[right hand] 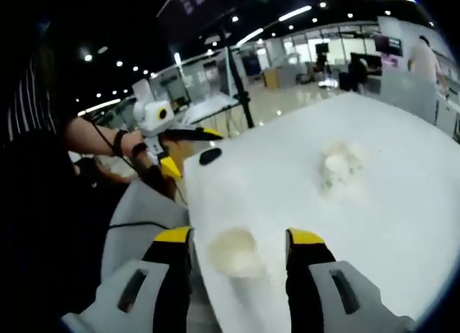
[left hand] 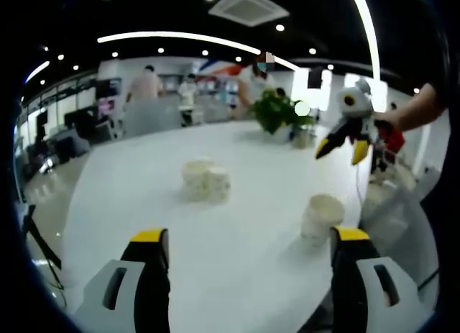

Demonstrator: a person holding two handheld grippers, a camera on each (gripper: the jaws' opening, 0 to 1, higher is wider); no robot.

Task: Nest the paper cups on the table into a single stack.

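Two white paper cups (left hand: 207, 180) stand touching each other mid-table; in the right gripper view the same pair (right hand: 338, 164) is blurred at the upper right. A third cup (left hand: 321, 216) stands alone near the table's right edge. My left gripper (left hand: 250, 236) is open and low over the near table, well short of the cups. My right gripper (left hand: 336, 152) is held in a hand above and beyond the lone cup, jaws apart. In its own view the right gripper (right hand: 240, 236) is open, with the lone cup (right hand: 233, 252) seen between its jaws, apart from both. The left gripper (right hand: 188, 152) shows at the left.
The white table (left hand: 144, 189) is long; its edge (right hand: 192, 203) runs close beside the lone cup. A potted plant (left hand: 277, 110) and a small jar (left hand: 302, 137) stand at the far end. A small black object (right hand: 210, 156) lies near the edge. People stand in the background.
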